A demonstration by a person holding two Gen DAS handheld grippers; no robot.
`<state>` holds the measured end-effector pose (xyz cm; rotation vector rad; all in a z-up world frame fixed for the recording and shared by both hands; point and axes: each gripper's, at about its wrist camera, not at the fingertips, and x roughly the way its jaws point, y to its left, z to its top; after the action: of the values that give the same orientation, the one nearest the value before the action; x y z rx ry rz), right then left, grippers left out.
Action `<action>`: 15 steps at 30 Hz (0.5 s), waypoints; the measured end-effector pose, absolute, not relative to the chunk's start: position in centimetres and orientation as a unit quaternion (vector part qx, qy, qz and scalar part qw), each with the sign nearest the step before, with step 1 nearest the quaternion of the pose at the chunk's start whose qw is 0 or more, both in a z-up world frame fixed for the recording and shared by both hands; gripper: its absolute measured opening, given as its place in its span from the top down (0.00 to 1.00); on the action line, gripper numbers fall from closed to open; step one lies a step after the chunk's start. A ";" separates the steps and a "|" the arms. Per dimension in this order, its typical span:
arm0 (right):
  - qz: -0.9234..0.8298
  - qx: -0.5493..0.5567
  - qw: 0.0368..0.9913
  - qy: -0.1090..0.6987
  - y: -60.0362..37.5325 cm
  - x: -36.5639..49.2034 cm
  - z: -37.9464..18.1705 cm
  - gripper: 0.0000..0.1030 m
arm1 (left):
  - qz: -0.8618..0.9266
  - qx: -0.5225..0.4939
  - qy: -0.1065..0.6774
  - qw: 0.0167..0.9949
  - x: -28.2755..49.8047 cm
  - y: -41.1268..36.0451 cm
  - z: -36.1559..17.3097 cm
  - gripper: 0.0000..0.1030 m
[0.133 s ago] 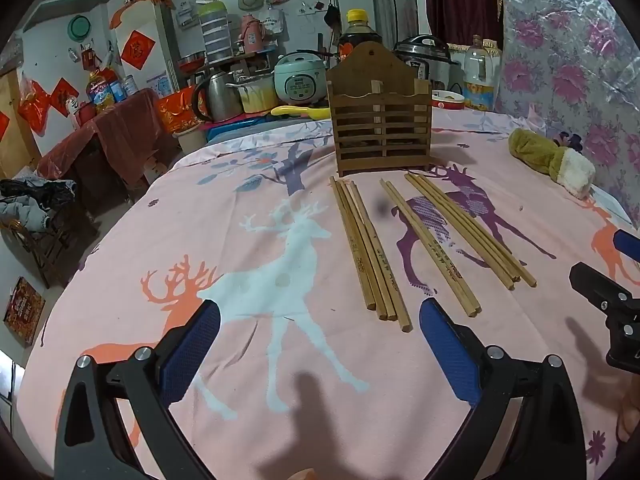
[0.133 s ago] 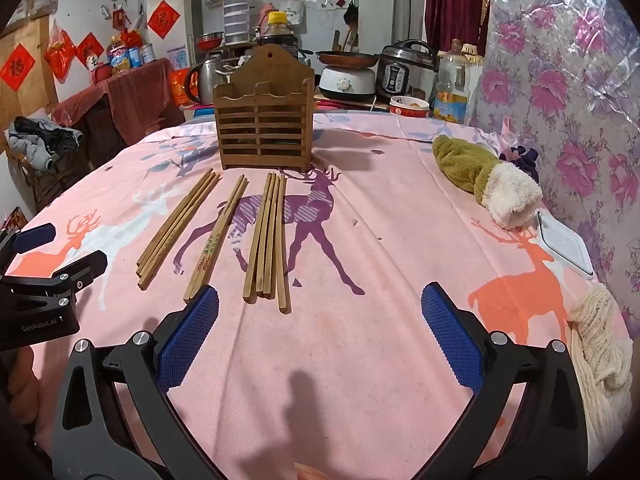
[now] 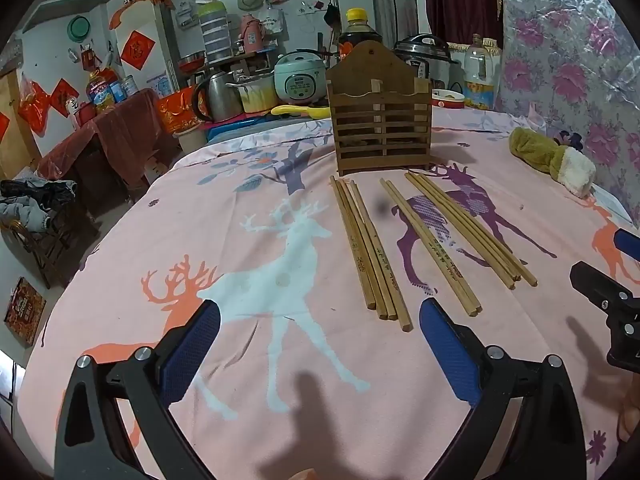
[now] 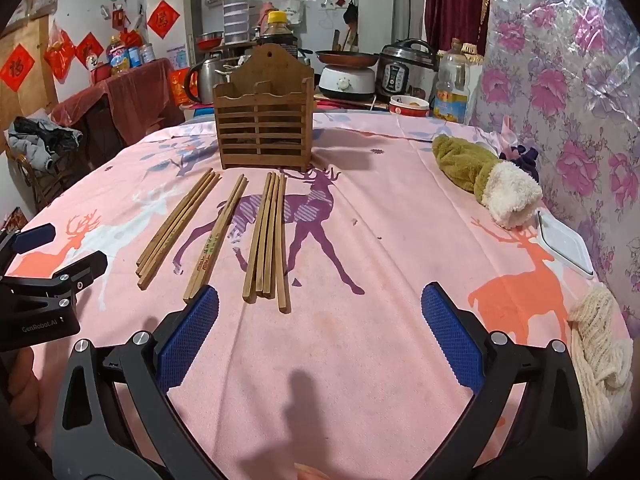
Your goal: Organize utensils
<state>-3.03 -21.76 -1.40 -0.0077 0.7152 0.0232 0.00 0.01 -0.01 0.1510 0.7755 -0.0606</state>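
Three bundles of wooden chopsticks lie on the pink deer-print tablecloth [image 3: 280,360]: a left bundle [image 3: 368,248] [image 4: 178,224], a middle pair [image 3: 430,246] [image 4: 216,236] and a right bundle [image 3: 470,226] [image 4: 268,240]. Behind them stands a slatted wooden utensil holder [image 3: 382,120] [image 4: 264,120], upright. My left gripper [image 3: 316,328] is open, hovering just short of the near ends of the left bundle, nothing between its blue pads. My right gripper [image 4: 318,316] is open too, its left pad close to the middle pair's near end.
A green and white plush sock [image 4: 488,172] lies at the right. A white lidded box [image 4: 564,244] and cream knit cloth [image 4: 600,344] sit at the table's right edge. Cookers, a kettle and bottles crowd the counter behind. The other gripper shows at each view's side.
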 end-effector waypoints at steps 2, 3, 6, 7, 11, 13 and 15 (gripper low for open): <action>0.012 -0.004 0.937 0.350 -21.8 -3.0 -1.4 0.05 | -0.028 0.075 0.377 0.923 0.0 0.0 0.0 0.05; 0.012 -0.004 0.937 0.350 -21.8 -3.0 -1.4 0.05 | -0.029 0.075 0.377 0.923 0.0 0.0 0.0 0.05; 0.012 -0.003 0.936 0.351 -21.8 -3.0 -1.4 0.05 | -0.028 0.075 0.378 0.922 0.0 0.0 0.0 0.05; 0.012 -0.003 0.936 0.351 -21.8 -3.0 -1.5 0.05 | -0.028 0.075 0.378 0.922 0.0 0.0 0.0 0.05; 0.011 -0.003 0.936 0.352 -21.8 -2.9 -1.5 0.05 | -0.027 0.076 0.378 0.922 0.0 0.0 0.0 0.05; 0.012 -0.003 0.936 0.352 -21.8 -2.9 -1.5 0.05 | -0.028 0.076 0.379 0.922 0.0 0.0 0.0 0.05; 0.012 -0.003 0.936 0.353 -21.9 -2.9 -1.5 0.05 | -0.027 0.076 0.379 0.922 0.0 0.0 0.0 0.05</action>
<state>-2.89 -21.85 -1.50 -0.0053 0.7209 0.0240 0.01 -0.03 -0.03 0.1554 0.7788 -0.0564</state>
